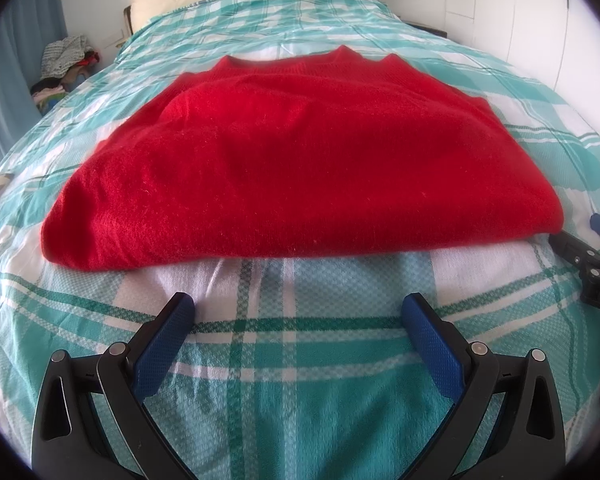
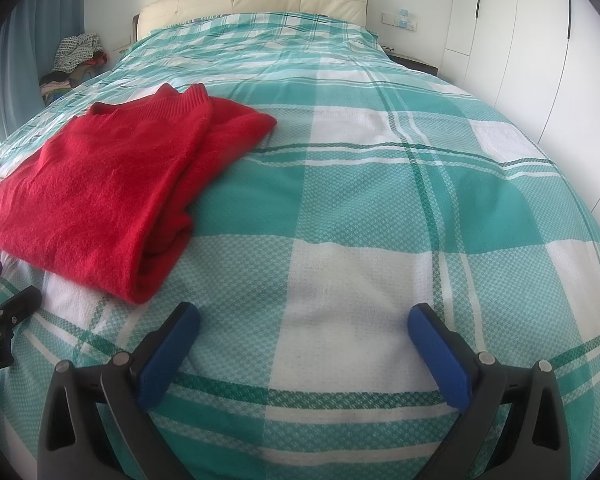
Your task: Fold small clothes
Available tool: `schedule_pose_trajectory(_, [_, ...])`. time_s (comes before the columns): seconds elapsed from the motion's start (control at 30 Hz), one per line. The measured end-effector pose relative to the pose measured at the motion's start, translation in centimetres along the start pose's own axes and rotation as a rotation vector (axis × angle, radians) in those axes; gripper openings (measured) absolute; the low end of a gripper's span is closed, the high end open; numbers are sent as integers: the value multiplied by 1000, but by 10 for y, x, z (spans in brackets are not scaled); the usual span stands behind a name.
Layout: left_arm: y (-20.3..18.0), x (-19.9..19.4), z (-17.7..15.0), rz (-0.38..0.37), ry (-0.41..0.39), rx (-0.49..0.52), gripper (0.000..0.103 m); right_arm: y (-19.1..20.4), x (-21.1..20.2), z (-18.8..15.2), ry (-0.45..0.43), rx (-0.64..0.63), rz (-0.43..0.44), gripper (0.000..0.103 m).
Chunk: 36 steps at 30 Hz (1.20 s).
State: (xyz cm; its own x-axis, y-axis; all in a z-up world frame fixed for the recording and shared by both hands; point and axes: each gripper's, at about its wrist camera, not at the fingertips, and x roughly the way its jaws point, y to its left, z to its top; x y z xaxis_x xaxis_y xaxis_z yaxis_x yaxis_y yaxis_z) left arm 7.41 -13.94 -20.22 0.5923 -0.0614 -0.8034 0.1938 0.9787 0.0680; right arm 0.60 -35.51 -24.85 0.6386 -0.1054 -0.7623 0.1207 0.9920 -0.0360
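A red knitted sweater lies folded flat on the teal and white checked bedspread. In the right wrist view the sweater is at the left, with stacked layers along its right edge. My left gripper is open and empty, just in front of the sweater's near fold. My right gripper is open and empty over bare bedspread, to the right of the sweater. Part of the right gripper shows at the right edge of the left wrist view.
A cream padded headboard stands at the far end of the bed. A pile of clothes sits beside the bed at the far left by a blue curtain. White wardrobe doors line the right side.
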Motion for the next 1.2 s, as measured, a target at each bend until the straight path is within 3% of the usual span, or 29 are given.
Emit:
schedule_pose_trajectory(0.07, [-4,-22,-2,-43,-16,64,101,-7,-3,5,36,2,35,103])
schedule_pose_trajectory(0.13, [-12,-45,-4,-134,-77,118,102,-17,-11,18,53,45,139,102])
schedule_pose_trajectory(0.27, [-41,-51,14,-302,-104,212,101,-30,-13,77,21,89,336,103])
schedule_pose_trajectory(0.37, [-73,-32,32,-359,-104,338,96,-23,32,125,162,83,422,102])
schedule_pose_trajectory(0.4, [-84,-22,34,-350,-91,394,84,-22,51,136,206,86,434,101])
schedule_pose_trajectory(0.43, [-95,-13,36,-336,-68,448,75,-22,70,144,262,92,461,97])
schedule_pose_trajectory(0.47, [-101,-4,37,-327,-52,489,72,-19,88,149,323,109,504,93])
schedule_pose_trajectory(0.53, [-103,2,37,-341,-76,517,70,-17,113,151,416,171,620,74])
schedule_pose_trajectory(0.57, [-100,1,38,-359,-91,514,67,-15,119,154,426,186,651,73])
schedule_pose_trajectory(0.6, [-97,1,40,-370,-101,507,51,-13,122,157,430,189,673,66])
schedule_pose_trajectory(0.63, [-93,1,42,-371,-108,498,23,-9,123,159,430,187,685,44])
schedule_pose_trajectory(0.67, [-90,1,45,-376,-108,484,10,-6,122,164,428,180,677,25])
schedule_pose_trajectory(0.7, [-83,0,49,-398,-106,454,6,-3,118,169,416,168,664,14])
schedule_pose_trajectory(0.77, [-62,-12,54,-463,-138,369,5,6,99,182,366,131,664,14])
schedule_pose_trajectory(0.93, [29,-57,62,-498,-231,136,5,65,37,216,271,3,696,14])
schedule_pose_trajectory(1.03, [97,-67,58,-467,-238,-4,5,116,23,233,253,-71,719,14])
schedule_pose_trajectory(1.2, [187,-44,48,-373,-163,-186,5,226,40,244,254,-165,736,14])
